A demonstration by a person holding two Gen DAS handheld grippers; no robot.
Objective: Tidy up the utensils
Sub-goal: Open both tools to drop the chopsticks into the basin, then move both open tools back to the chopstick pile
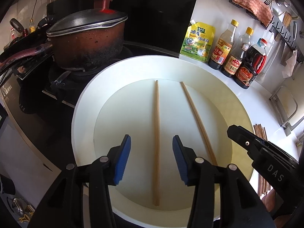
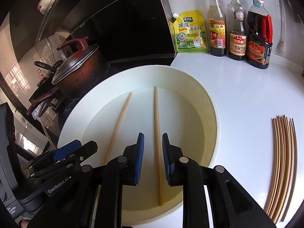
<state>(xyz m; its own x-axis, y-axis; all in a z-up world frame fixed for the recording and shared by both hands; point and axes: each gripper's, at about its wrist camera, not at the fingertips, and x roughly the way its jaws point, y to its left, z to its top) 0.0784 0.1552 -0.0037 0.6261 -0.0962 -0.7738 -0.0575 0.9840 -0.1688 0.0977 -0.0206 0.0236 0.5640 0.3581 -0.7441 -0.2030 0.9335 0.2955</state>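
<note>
Two wooden chopsticks lie apart in a white tray (image 1: pixel 83 114). In the left wrist view my left gripper (image 1: pixel 151 149) is open above the left chopstick (image 1: pixel 156 133), which runs between its blue pads. The right chopstick (image 1: pixel 197 121) lies to its right. In the right wrist view my right gripper (image 2: pixel 153 153) is open, its pads close on either side of the right chopstick (image 2: pixel 157 133) without touching it. The left chopstick (image 2: pixel 119 121) lies beside it in the tray (image 2: pixel 212 114). My left gripper (image 2: pixel 76 150) shows at the lower left.
A bundle of several chopsticks (image 2: pixel 283 161) lies on the white counter right of the tray. A yellow pouch (image 2: pixel 190 32) and three sauce bottles (image 2: pixel 237 30) stand at the back. A lidded brown pot (image 1: pixel 87 39) sits on the stove to the left.
</note>
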